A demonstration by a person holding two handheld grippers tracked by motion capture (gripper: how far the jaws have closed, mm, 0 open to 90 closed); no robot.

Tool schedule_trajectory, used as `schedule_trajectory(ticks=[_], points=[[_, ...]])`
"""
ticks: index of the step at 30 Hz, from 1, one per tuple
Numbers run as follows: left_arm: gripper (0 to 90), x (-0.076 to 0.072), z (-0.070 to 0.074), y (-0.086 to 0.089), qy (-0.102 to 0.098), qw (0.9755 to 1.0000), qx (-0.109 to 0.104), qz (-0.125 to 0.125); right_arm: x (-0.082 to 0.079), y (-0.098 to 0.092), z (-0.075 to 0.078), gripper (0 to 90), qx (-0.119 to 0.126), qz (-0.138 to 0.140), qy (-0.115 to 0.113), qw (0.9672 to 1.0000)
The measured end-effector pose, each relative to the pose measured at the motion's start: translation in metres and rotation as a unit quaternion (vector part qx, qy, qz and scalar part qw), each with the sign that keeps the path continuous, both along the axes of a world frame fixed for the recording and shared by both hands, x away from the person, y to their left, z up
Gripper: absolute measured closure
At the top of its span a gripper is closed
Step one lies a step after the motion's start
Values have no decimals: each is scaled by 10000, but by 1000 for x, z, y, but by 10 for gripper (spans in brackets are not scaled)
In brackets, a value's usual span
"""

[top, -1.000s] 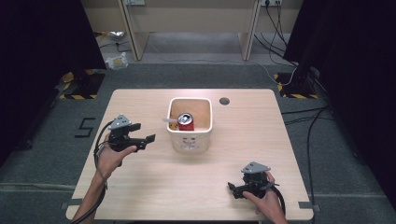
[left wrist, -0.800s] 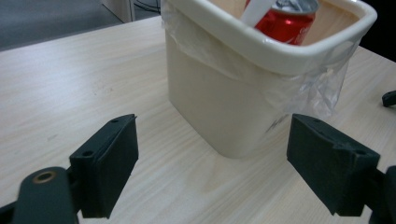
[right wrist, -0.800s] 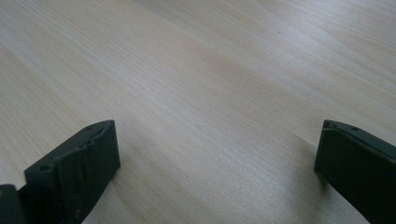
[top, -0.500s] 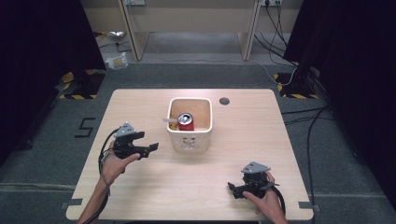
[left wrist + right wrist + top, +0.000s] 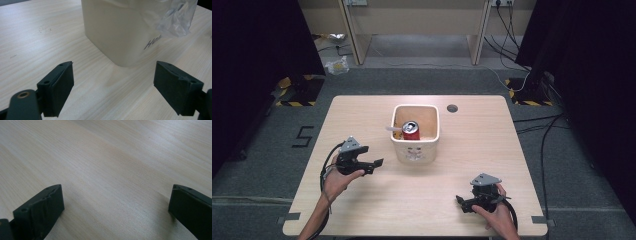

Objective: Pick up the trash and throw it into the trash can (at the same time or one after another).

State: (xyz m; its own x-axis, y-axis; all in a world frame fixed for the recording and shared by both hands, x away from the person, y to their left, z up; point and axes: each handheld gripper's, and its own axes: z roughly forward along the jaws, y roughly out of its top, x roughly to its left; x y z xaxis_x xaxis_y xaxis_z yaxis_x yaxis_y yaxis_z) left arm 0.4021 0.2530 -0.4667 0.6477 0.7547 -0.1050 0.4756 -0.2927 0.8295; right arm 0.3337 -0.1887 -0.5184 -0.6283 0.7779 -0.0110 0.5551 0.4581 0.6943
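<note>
The square cream plastic tub (image 5: 415, 145), holding a red drink can (image 5: 411, 131), sits mid-tabletop (image 5: 362, 115). The left gripper (image 5: 374, 165), fingers wide apart and empty, should approach squarely; the right gripper (image 5: 463, 202), fingers also spread and empty, rests well right.

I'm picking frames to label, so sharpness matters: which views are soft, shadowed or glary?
High view: even light on the table, dark surroundings, the red can in the cream bin slightly soft. Left gripper view: the left claw is sharp, the bin and its clear plastic are blurred. Right gripper view: soft sheen on the wood, a shadow beside the right claw.
</note>
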Motion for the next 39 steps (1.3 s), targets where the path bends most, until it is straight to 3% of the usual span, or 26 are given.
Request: schedule_trajectory(ticks=[21,39], points=[[162,-9,-22,0,116,9998,134,-13,0,0,0,2,0,0,-1,10000],[162,-31,-36,0,208,9992,331,-88,0,0,0,2,0,-1,0,10000]])
